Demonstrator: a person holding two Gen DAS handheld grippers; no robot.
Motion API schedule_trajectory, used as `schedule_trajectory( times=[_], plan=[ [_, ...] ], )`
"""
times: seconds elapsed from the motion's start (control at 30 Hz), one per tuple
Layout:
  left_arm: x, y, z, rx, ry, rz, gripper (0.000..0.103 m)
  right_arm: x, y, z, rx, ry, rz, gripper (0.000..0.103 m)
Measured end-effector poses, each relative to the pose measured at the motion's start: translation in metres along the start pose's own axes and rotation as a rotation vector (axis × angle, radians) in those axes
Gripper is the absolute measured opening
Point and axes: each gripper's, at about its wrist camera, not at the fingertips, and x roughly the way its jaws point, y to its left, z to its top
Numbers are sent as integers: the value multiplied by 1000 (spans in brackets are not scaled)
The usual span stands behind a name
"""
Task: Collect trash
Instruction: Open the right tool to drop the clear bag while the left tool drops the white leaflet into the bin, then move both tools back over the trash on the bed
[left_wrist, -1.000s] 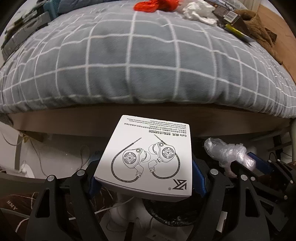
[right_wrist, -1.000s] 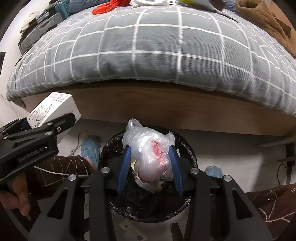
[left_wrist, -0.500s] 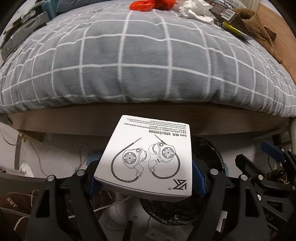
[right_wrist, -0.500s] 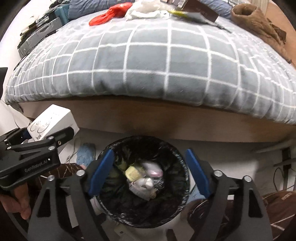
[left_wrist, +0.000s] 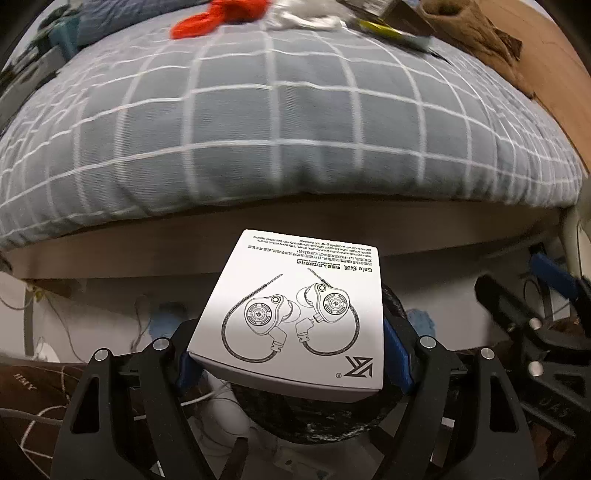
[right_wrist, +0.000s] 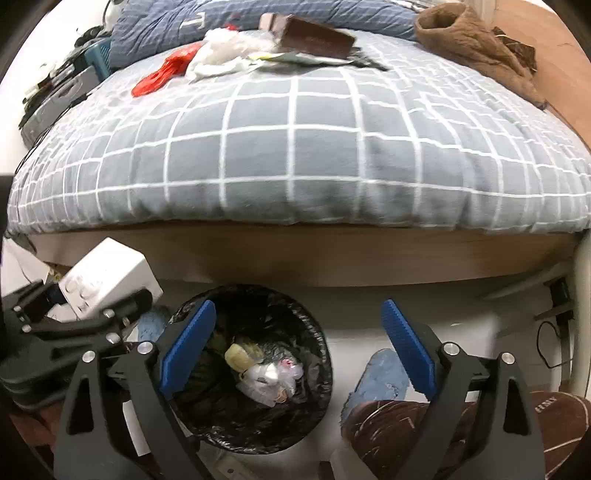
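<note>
In the left wrist view the white cardboard earphone box (left_wrist: 295, 317) hides most of the black-lined round trash bin (left_wrist: 325, 417) beneath it. The red crumpled wrapper (left_wrist: 218, 18) and white crumpled tissue (left_wrist: 303, 18) on the grey checked bed quilt (left_wrist: 258, 129) are blurred and cut by the top edge.

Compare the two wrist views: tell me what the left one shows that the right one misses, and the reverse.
Left wrist only: the earphone drawing and print on the white box's top face, held in the left gripper.

Right wrist only: the inside of the black-lined trash bin with the crumpled plastic bag in it, below the right gripper, whose empty jaws are opening.

Both: the grey checked duvet, the red item, the box, each other's gripper.
</note>
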Motion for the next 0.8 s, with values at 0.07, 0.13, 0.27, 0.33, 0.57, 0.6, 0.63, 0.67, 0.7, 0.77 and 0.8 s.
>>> schedule_trajectory(
  times=[0.07, 0.13, 0.27, 0.33, 0.57, 0.6, 0.63, 0.67, 0.7, 0.77, 0.8],
  plan=[
    [4, -11, -1, 15, 8, -9, 75, -5, -8, 1, 21, -17, -15, 93],
    [4, -13, -6, 28, 13, -15, 75, -6, -14, 2, 43, -19, -19, 94],
    [5, -26, -8, 49, 13, -22, 76, -4, -20, 2, 68, -10, -24, 94],
    [1, -18, -11, 51, 11, -25, 76, -4, -20, 3, 71, -12, -26, 94],
    [0, -16, -12, 73, -28, -4, 80, -1, -17, 5, 82, -18, -36, 94],
    [-4, -19, -7, 75, -34, -2, 82, -1, -17, 6, 86, -19, -39, 94],
    [-6, -19, -6, 77, -41, 0, 84, -1, -18, 6, 89, -19, -40, 94],
    [-8, -19, -3, 78, -46, 1, 85, -1, -18, 7, 92, -19, -41, 94],
    [-10, -19, -2, 76, -50, 2, 86, -1, -18, 7, 95, -20, -41, 94],
    [-12, -17, 1, 71, -59, 2, 89, -2, -18, 9, 95, -25, -41, 94],
    [-15, -15, 3, 68, -70, 10, 90, -3, -17, 10, 92, -29, -43, 94]
  ],
)
